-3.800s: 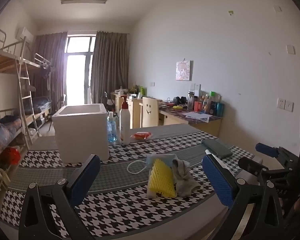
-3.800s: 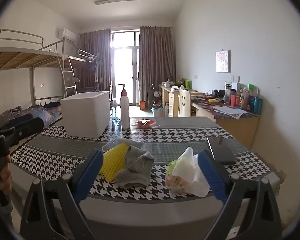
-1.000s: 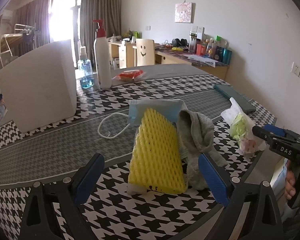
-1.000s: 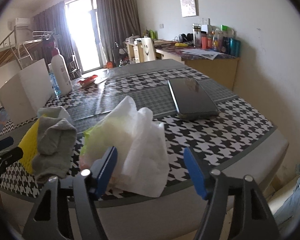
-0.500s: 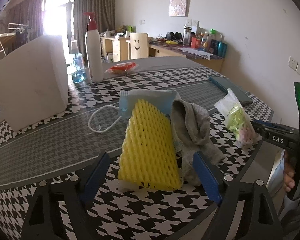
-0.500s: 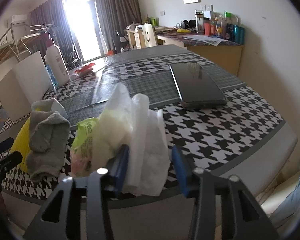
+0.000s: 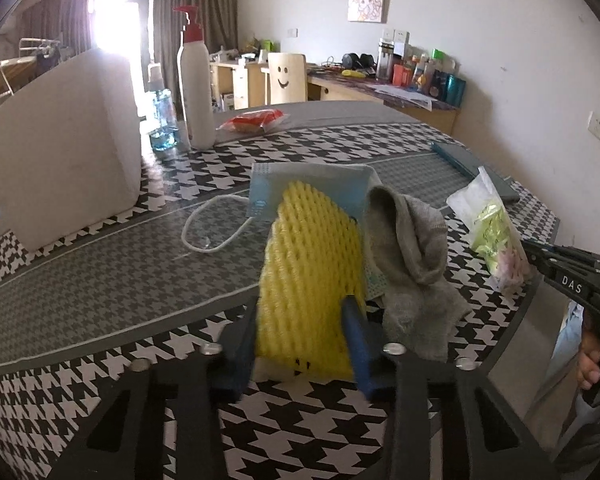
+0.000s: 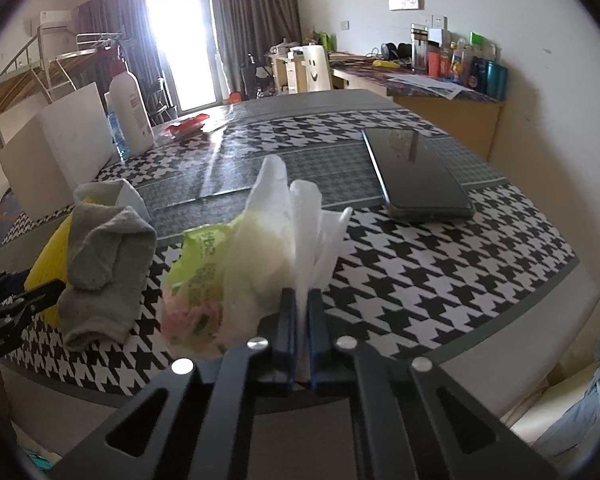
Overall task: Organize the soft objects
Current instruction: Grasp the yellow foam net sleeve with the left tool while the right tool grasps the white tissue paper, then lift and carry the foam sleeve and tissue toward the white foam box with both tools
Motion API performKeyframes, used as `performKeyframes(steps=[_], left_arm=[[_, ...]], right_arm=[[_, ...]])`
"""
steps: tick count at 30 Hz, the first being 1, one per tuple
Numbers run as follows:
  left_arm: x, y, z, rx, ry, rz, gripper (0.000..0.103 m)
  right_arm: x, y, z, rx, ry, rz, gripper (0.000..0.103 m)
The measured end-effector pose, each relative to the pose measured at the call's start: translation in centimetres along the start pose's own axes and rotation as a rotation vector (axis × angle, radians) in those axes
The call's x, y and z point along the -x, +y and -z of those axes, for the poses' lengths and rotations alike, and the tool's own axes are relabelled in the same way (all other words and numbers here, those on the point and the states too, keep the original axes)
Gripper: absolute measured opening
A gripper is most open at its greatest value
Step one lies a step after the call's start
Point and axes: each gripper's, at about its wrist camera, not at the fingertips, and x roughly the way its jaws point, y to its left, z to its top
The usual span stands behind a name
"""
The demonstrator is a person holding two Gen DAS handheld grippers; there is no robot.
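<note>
A yellow foam net leans up at the near edge of the houndstooth table, over a blue face mask and beside a grey sock. My left gripper is closing, and its blue pads squeeze the net's lower end from both sides. To the right lies a white plastic bag with green and pink contents. My right gripper is shut on the bag's thin white edge. The sock and the left gripper's tips show at the left of the right wrist view.
A white foam box stands at the back left, with a pump bottle, a blue spray bottle and a red packet behind. A dark tablet lies at the right. A hand holds the right gripper past the table's edge.
Both grippers came down to the table's near edge. The left jaws closed in around the yellow foam net. The right jaws closed fully on the white bag's edge.
</note>
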Motion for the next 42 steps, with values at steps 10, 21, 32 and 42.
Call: performKeyframes(steps=[10, 21, 32, 42], left_arm=[[2.3, 0.2, -0.2, -0.013, -0.067, 0.034, 0.014], [4.9, 0.6, -0.7, -0.005, -0.135, 0.04, 0.014], [7.1, 1.5, -1.6, 0.002, -0.201, 0.019, 0.014], [7.3, 1.4, -1.0, 0.004, -0.199, 0.02, 0.014]], right_arm=[[1.6, 0.5, -0.6, 0.002, -0.047, -0.031, 0.006], [4.0, 1.1, -1.3, 0.006, -0.105, -0.047, 0.006], [6.6, 2.1, -2.0, 0.023, -0.175, -0.056, 0.006], [6.2, 2.1, -1.9, 0.014, -0.158, -0.051, 0.006]])
